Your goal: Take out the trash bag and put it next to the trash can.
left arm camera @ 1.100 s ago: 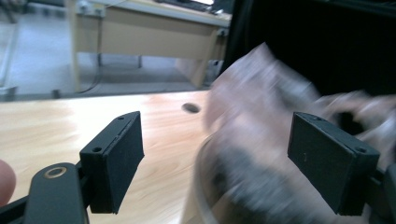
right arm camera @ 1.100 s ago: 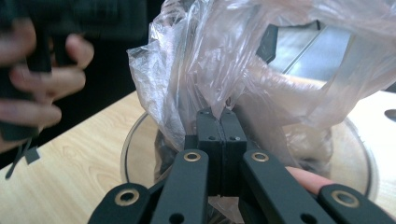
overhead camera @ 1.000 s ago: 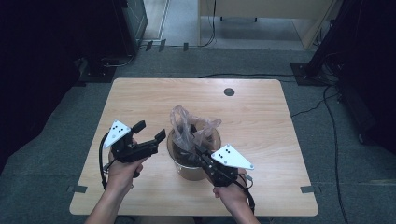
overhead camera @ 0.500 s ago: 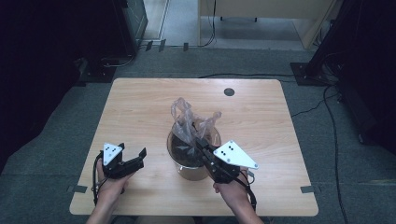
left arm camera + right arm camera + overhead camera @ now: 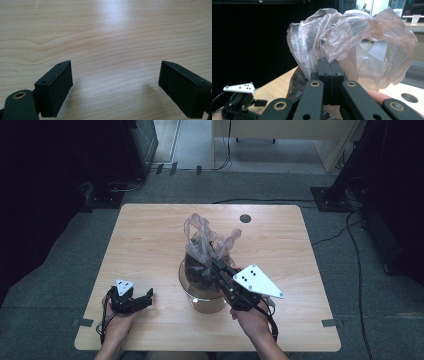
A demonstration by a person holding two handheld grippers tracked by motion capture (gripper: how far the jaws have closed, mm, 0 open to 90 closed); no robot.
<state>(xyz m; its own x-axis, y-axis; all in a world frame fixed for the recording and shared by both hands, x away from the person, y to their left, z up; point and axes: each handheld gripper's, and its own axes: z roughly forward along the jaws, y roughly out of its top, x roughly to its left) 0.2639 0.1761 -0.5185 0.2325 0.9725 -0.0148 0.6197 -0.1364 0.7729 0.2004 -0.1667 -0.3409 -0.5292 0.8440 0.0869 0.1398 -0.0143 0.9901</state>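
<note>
High view, near edge: the left hand (image 5: 116, 326) rests low on the table (image 5: 150, 235) at its front left corner, holding the left gripper (image 5: 145, 299), whose jaws stand wide apart with nothing between them; in the left gripper view both black pads (image 5: 60, 85) frame bare wood grain. To the right, the right hand (image 5: 255, 322) holds the right gripper (image 5: 216, 265), angled up and toward the table's middle, its grey three-cornered plate (image 5: 256, 281) facing upward. Its jaws are pressed together on the thin film of a translucent pinkish plastic bag (image 5: 207, 245); in the right gripper view the closed fingertips (image 5: 329, 65) pinch a fold of the bag (image 5: 352, 42) near its gathered top, and the left gripper (image 5: 242, 101) shows at lower left on the table. The bag's dark lower part sits inside a clear round container (image 5: 200, 292) that stands on the table just right of centre, near the front; the bag's crumpled upper part rises above the rim. Farther back, a small dark round grommet (image 5: 245, 218) lies in the tabletop near its far edge, well apart from the container. Beyond the table lies grey floor with cables (image 5: 260, 201).
</note>
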